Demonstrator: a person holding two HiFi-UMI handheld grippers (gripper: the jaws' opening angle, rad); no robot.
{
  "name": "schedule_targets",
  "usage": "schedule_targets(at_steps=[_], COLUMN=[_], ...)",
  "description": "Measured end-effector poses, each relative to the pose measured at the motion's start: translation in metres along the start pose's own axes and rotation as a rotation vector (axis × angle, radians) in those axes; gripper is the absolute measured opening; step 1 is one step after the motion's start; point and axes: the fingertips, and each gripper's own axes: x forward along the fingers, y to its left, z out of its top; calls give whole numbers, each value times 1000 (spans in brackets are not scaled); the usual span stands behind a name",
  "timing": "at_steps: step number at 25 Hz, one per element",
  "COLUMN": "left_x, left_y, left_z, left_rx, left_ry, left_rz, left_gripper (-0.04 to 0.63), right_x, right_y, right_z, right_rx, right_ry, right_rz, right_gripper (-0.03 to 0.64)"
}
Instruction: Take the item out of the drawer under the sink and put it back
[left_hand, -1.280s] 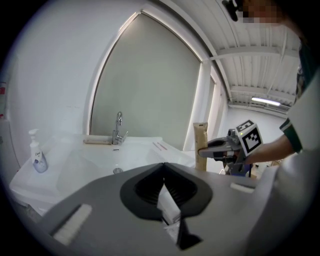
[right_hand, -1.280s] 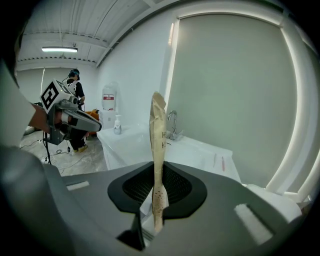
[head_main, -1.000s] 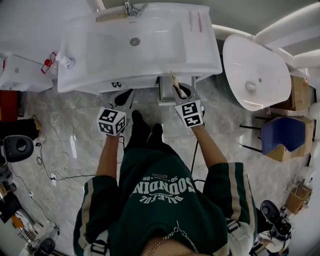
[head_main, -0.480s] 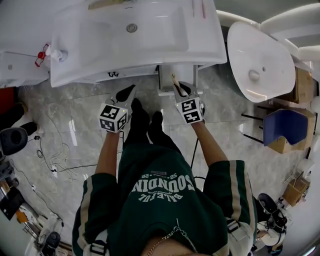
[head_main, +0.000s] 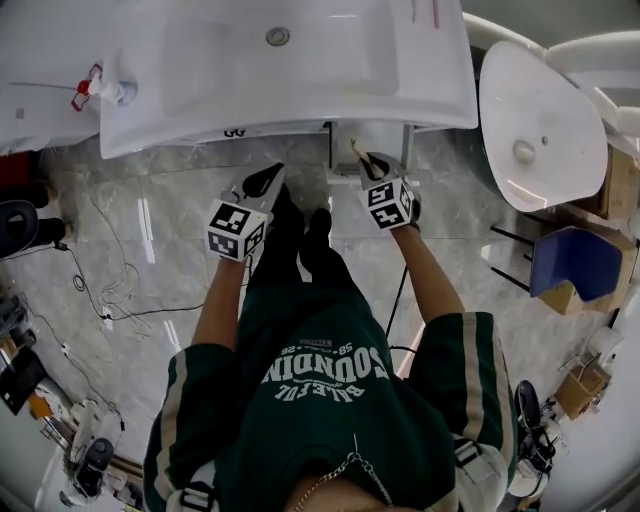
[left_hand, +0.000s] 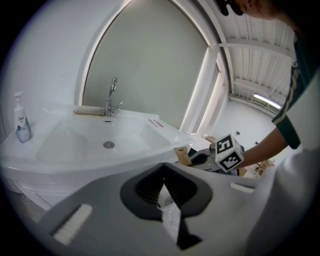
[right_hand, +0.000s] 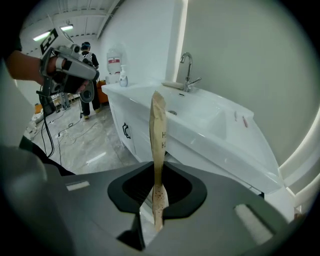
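Head view: arms extended toward sink, right fingers clamp brown packet, left fingers together

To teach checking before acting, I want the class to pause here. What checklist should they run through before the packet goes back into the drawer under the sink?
1. Right gripper clamped on the flat brown paper packet: ok.
2. Packet upright, its top end free above the fingers: ok.
3. White drawer under the white ceramic sink pulled out: ok, as far as the head view shows.
4. Room inside the drawer: cannot tell.
5. Left gripper empty, fingers together, apart from the right gripper: ok.
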Motion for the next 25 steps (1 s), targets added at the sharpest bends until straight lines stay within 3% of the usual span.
schedule_targets(at_steps=[4, 13, 22, 25], left_x=[5, 5, -2, -5], left_y=[5, 20, 35, 42], left_z=[-9, -33, -60, -66], left_rx=[-1, -23, -70, -86], left_ry=[18, 54, 90, 102], left_rz=[11, 37, 75, 91], left_gripper=[51, 51, 51, 51], right_x=[30, 95, 149, 163], right_y=[-4, -13, -24, -25], right_z=[-16, -55, -94, -110], right_rx=[-71, -112, -126, -84], right_ry=[56, 186, 351, 420], right_rz=[20, 58, 65, 93], right_gripper=[49, 49, 49, 49])
